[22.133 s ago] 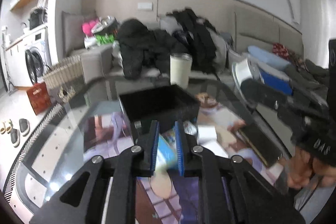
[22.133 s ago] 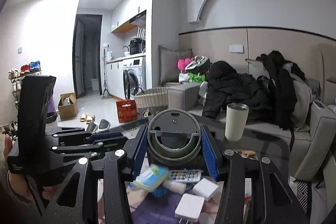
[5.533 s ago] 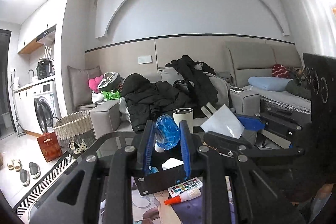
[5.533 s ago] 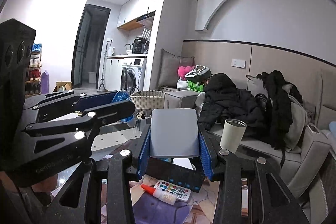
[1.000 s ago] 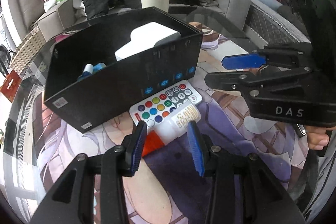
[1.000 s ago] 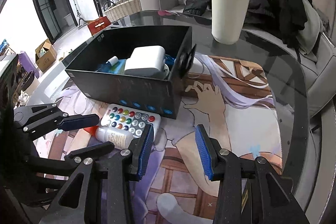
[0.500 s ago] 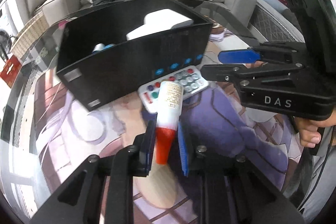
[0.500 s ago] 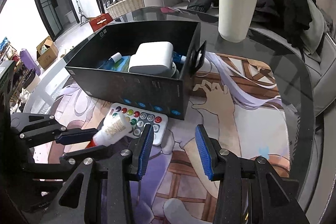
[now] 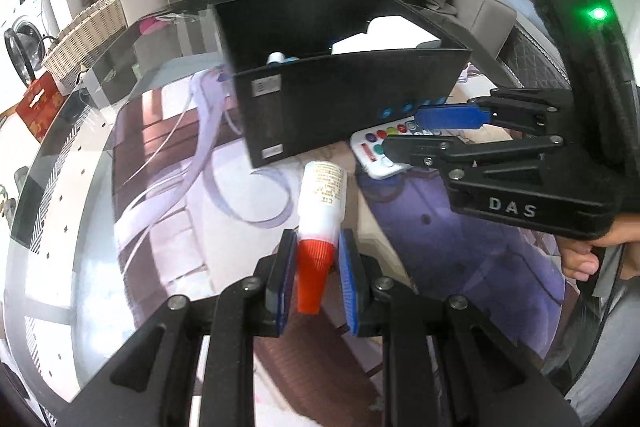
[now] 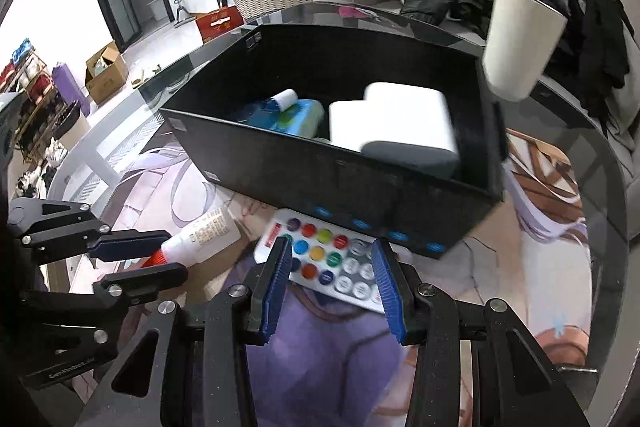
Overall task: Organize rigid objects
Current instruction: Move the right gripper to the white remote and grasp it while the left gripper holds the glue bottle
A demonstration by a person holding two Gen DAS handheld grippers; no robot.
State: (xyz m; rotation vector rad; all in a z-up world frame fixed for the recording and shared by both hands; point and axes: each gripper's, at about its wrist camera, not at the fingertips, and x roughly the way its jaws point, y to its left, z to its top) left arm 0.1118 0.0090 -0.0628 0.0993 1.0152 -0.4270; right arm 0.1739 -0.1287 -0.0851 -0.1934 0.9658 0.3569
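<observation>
My left gripper point(image 9: 313, 277) pinches one glue bottle point(image 9: 322, 199) by its red cap, my right gripper point(image 10: 330, 283) has its fingers narrowly apart over one remote point(image 10: 334, 259) and holds nothing, the remote is half hidden by the fingers, one black box point(image 10: 360, 183), its contents are partly hidden.

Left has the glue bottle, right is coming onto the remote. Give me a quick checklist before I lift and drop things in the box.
1. Left gripper shut on glue bottle, pads on its red cap: ok.
2. Bottle held firmly: cannot tell, grip is only at the tapered cap end.
3. Right gripper astride remote control, one fingertip each side: ok.
4. Pads pressing on the remote: not ok, gaps show.
5. Room in black box: ok, open floor at the back.
6. White cup outside the box: ok.
</observation>
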